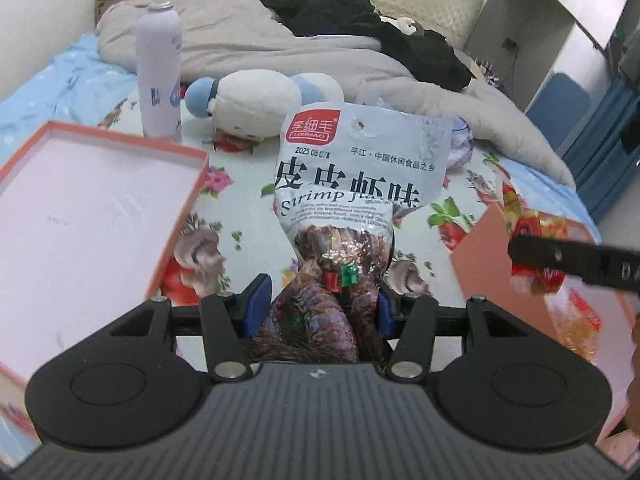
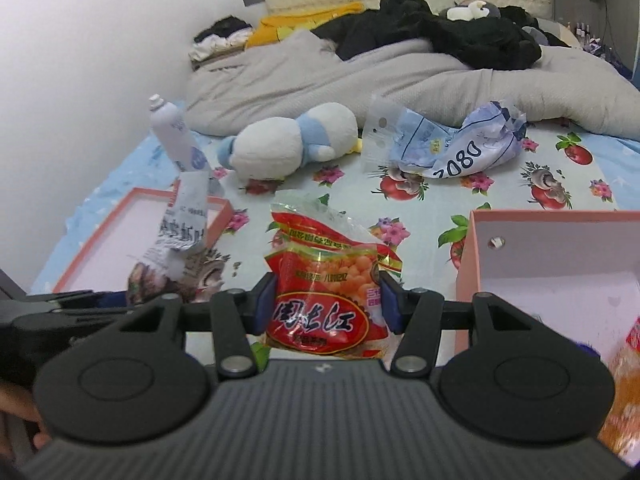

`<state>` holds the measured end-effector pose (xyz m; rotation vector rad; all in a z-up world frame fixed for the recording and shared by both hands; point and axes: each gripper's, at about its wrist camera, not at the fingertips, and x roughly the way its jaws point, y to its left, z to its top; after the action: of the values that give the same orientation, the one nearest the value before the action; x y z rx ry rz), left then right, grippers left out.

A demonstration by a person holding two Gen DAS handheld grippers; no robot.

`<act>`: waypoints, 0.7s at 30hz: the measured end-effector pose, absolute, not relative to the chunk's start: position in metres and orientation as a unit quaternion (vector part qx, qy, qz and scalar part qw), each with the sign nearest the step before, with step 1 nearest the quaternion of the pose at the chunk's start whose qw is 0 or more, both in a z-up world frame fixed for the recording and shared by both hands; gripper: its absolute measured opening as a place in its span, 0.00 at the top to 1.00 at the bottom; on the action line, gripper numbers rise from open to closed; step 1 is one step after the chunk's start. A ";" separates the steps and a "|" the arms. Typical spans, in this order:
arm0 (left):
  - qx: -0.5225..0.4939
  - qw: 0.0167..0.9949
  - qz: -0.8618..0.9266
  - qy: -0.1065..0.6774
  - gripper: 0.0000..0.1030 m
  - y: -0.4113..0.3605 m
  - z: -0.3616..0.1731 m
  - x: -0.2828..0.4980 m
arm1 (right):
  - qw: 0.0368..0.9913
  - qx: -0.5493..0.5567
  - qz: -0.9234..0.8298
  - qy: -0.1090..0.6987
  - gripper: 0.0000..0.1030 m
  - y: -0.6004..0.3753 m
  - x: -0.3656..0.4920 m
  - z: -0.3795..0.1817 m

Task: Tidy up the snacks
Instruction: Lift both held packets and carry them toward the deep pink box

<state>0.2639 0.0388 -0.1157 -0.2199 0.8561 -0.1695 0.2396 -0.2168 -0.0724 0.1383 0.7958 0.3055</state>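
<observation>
Your left gripper (image 1: 318,308) clamps the shrimp bag (image 1: 352,184) between its jaws, top ahead. Your right gripper (image 2: 328,300) clamps the red bag (image 2: 324,292). Only the right view shows the blue bag (image 2: 448,144) far ahead; the pink lid (image 1: 92,200) lies left of the left jaws.

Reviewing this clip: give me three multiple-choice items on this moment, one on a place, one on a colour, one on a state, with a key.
1. Where is the crumpled pale blue bag?
A. on the bedsheet by the plush toy
B. inside a box
C. in a gripper

2. What colour is the open box outside?
A. green
B. pink
C. black

3. What does the left gripper hold?
A. nothing
B. the spray can
C. the shrimp snack bag

Key: A, it lies on the floral sheet; B, its wall is pink; C, blue fingers pinch the bag's lower end.
</observation>
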 end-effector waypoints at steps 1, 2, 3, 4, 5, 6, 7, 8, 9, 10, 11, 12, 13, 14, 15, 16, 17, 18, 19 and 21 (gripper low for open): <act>-0.111 0.900 -0.080 0.413 0.44 0.038 -0.114 0.258 | 0.909 0.068 0.150 0.383 0.46 -0.218 0.232 -0.072; -0.112 0.900 -0.081 0.413 0.44 0.037 -0.112 0.253 | 0.910 0.069 0.153 0.380 0.46 -0.219 0.224 -0.071; -0.115 0.900 -0.081 0.412 0.44 0.035 -0.110 0.247 | 0.911 0.070 0.154 0.376 0.46 -0.220 0.216 -0.071; -0.119 0.900 -0.083 0.410 0.44 0.034 -0.109 0.242 | 0.912 0.071 0.154 0.373 0.46 -0.221 0.208 -0.071; -0.122 0.900 -0.086 0.409 0.44 0.033 -0.107 0.237 | 0.913 0.071 0.155 0.371 0.46 -0.222 0.202 -0.071; -0.122 0.902 -0.086 0.406 0.44 0.031 -0.104 0.230 | 0.915 0.071 0.155 0.367 0.46 -0.223 0.195 -0.071; -0.121 0.903 -0.085 0.403 0.44 0.029 -0.102 0.225 | 0.916 0.071 0.154 0.363 0.46 -0.224 0.188 -0.071; -0.121 0.905 -0.084 0.400 0.44 0.027 -0.100 0.219 | 0.918 0.071 0.153 0.359 0.46 -0.225 0.181 -0.070; -0.126 0.905 -0.085 0.397 0.44 0.026 -0.098 0.212 | 0.920 0.072 0.152 0.355 0.46 -0.226 0.174 -0.069; -0.136 0.904 -0.089 0.395 0.44 0.025 -0.096 0.206 | 0.922 0.073 0.152 0.350 0.46 -0.227 0.167 -0.068; -0.143 0.903 -0.092 0.394 0.44 0.024 -0.094 0.200 | 0.924 0.073 0.153 0.344 0.47 -0.228 0.160 -0.067; -0.141 0.903 -0.094 0.394 0.44 0.021 -0.091 0.195 | 0.927 0.069 0.149 0.338 0.50 -0.228 0.153 -0.065; -0.135 0.907 -0.094 0.387 0.44 0.018 -0.087 0.188 | 0.930 0.062 0.144 0.331 0.50 -0.228 0.145 -0.064; -0.131 0.912 -0.088 0.379 0.44 0.016 -0.081 0.182 | 0.934 0.059 0.139 0.325 0.50 -0.228 0.138 -0.063; -0.132 0.915 -0.084 0.372 0.44 0.015 -0.076 0.176 | 0.935 0.057 0.135 0.322 0.50 -0.228 0.132 -0.063; -0.134 0.916 -0.088 0.367 0.44 0.014 -0.072 0.172 | 0.937 0.052 0.130 0.320 0.52 -0.227 0.127 -0.065; -0.132 0.917 -0.092 0.365 0.45 0.011 -0.070 0.168 | 0.937 0.047 0.128 0.322 0.53 -0.226 0.124 -0.067; -0.128 0.918 -0.092 0.365 0.47 0.008 -0.070 0.165 | 0.936 0.044 0.128 0.326 0.56 -0.225 0.122 -0.071; -0.126 0.918 -0.090 0.366 0.47 0.007 -0.072 0.163 | 0.934 0.047 0.124 0.331 0.56 -0.227 0.121 -0.076; -0.134 0.913 -0.090 0.375 0.47 0.007 -0.080 0.161 | 0.932 0.057 0.120 0.338 0.57 -0.230 0.119 -0.086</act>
<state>0.1608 0.0066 -0.0803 -0.2750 0.7725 -0.1861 0.1193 -0.2298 -0.0861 0.1159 0.6923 0.2447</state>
